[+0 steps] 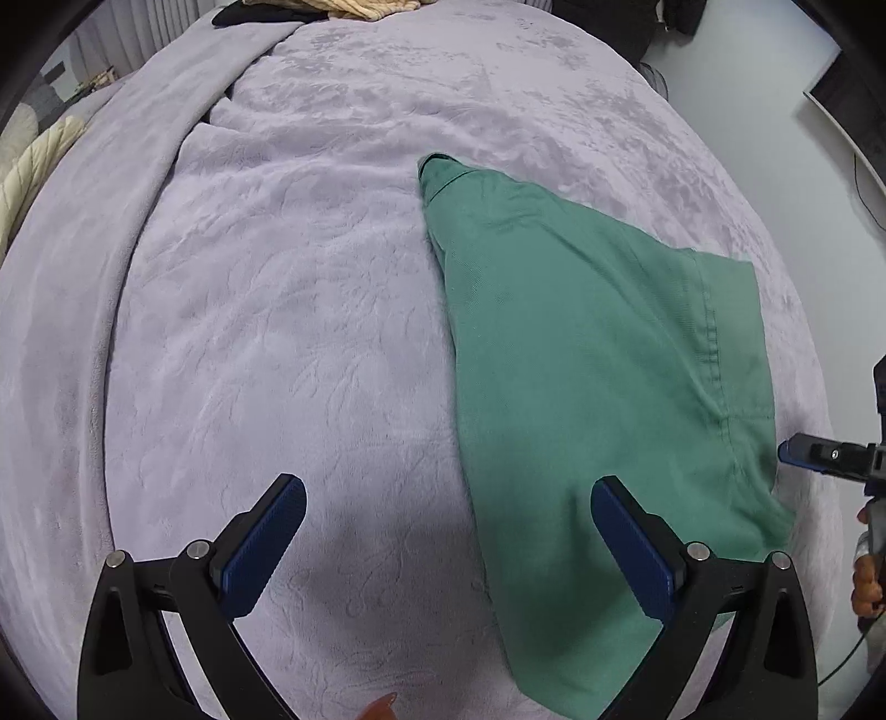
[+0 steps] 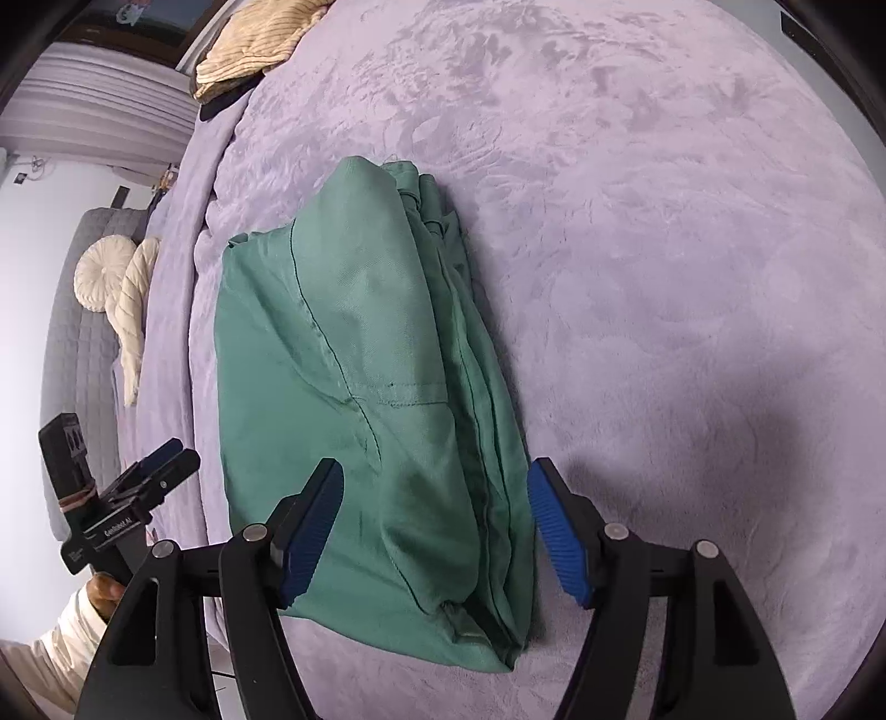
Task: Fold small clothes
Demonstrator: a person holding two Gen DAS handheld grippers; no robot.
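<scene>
Plainly, we see the green garment [image 2: 365,399] lying folded on the lilac blanket [image 2: 664,232] that covers the bed, a long bundle with its folded layers stacked along the right edge in the right wrist view and a stitched hem near its lower end. On that side the blanket runs bare and wide right up to the rim of the view. To the garment's left only a narrow strip of blanket remains before the bed's edge, where a raised fold runs along. At the far end sits a cream knitted cloth [image 2: 260,39] on something dark. Our right claw [image 2: 434,531] hangs tilted down over the garment's near end, its blue pads spread wide to either side of the cloth, pressing on nothing. Our left claw [image 1: 448,548] points steeply down, also spread wide and empty, one pad over bare blanket, the other over the garment's near corner [image 1: 581,387].
</scene>
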